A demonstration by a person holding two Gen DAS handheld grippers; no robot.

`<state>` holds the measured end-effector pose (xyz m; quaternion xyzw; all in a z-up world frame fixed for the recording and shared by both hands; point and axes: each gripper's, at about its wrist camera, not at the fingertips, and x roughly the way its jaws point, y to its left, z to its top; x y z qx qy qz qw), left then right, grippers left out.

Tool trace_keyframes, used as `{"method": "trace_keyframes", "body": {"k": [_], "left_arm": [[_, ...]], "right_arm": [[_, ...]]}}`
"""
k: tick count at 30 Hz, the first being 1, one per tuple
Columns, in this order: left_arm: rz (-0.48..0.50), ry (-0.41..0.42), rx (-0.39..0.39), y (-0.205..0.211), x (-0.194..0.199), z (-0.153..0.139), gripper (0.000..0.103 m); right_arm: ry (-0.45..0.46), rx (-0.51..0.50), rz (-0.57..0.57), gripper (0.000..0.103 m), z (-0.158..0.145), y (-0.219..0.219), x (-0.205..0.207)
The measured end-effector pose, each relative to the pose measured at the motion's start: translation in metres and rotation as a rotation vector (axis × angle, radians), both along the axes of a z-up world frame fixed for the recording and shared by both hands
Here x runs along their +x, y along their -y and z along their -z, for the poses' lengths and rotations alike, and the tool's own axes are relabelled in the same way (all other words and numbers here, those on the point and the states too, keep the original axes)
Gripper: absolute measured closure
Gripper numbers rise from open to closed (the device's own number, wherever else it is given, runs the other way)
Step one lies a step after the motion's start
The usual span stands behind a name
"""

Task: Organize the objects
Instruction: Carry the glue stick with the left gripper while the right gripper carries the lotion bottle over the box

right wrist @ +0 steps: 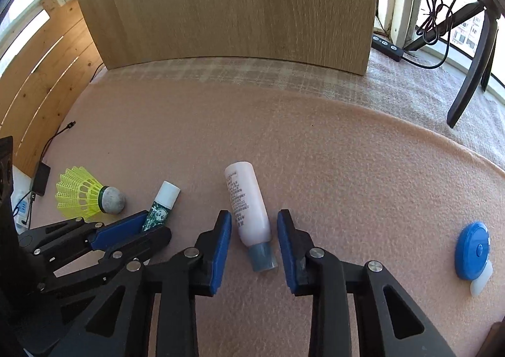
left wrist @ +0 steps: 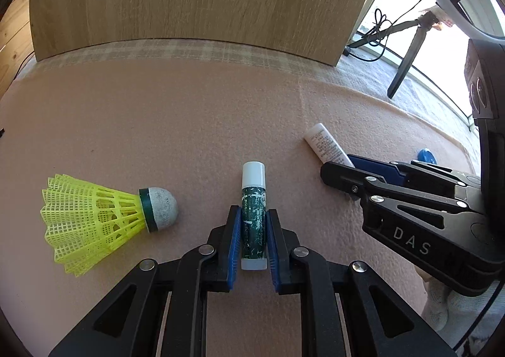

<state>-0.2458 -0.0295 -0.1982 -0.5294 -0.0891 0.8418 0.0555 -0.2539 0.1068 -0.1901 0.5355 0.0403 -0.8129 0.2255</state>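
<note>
Green lip balm (left wrist: 253,215) w/ white cap, pale pink bottle (right wrist: 247,207), yellow shuttlecock (left wrist: 94,221), all lying flat

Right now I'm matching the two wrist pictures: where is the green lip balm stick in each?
Left wrist: green lip balm stick at bottom centre, clamped between the left tongs.
Right wrist: lower left, partly hidden by the left tongs.
Shared landmark: the yellow shuttlecock, to its left in both.

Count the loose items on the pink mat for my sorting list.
4. Yellow shuttlecock at far left; green lip balm clamped in the left tongs; pink bottle between the right tongs; blue tape measure far right. Others may lie outside view.
</note>
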Motion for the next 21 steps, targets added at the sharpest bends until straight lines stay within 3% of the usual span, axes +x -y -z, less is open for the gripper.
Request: {"method": "trace_keyframes", "body": {"k": [9,21], "left_arm": [[0.016,-0.005,0.02,-0.015,0.057,-0.001,0.087],[0.09,0.014,0.034,-0.056,0.14,-0.007,0.087]], "right_arm": [[0.014,-0.023,-0.001,0.084,0.001,-0.028,0.04],[0.045,-0.093,0.071,0.084,0.001,-0.106,0.154]]}}
